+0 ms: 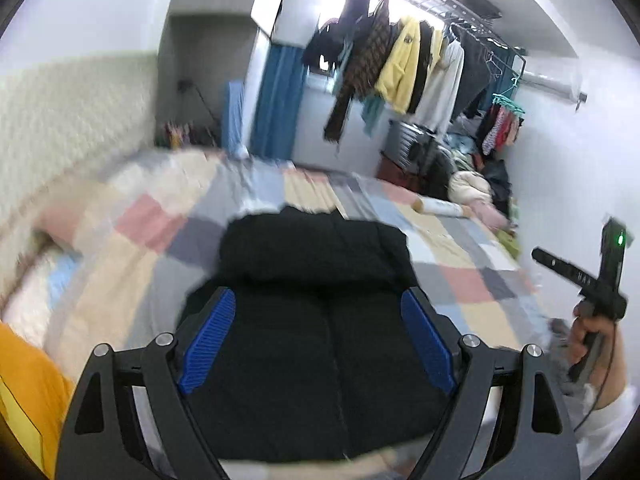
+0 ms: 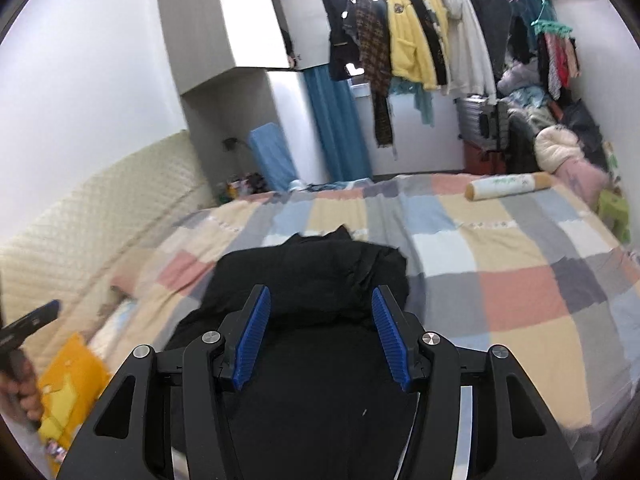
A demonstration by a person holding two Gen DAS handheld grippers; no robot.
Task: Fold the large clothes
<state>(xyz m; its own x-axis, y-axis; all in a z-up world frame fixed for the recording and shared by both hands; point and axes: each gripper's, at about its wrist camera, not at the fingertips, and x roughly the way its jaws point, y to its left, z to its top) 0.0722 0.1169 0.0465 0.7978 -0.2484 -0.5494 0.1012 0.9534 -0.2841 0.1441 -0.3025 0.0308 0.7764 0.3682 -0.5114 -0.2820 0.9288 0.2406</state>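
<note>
A black garment [image 1: 316, 280] lies folded into a thick bundle on the bed's checked blanket [image 1: 460, 280]. My left gripper [image 1: 318, 304] hovers above it, its blue pads wide apart and nothing pressed between them. In the right wrist view the same black garment [image 2: 320, 272] lies below my right gripper [image 2: 320, 300], whose jaws stand partly apart and off the cloth. The right gripper [image 1: 600, 280] also shows at the right edge of the left wrist view, held by a hand. The left gripper [image 2: 28, 320] shows at the left edge of the right wrist view.
A cream quilted headboard [image 2: 100, 208] runs along the left. A rolled bolster [image 2: 504, 186] lies at the bed's far side. A yellow cloth [image 2: 68, 384] sits near left. Hanging clothes [image 2: 420, 40], a suitcase [image 2: 480, 120] and a clothes pile [image 2: 560, 148] stand beyond the bed.
</note>
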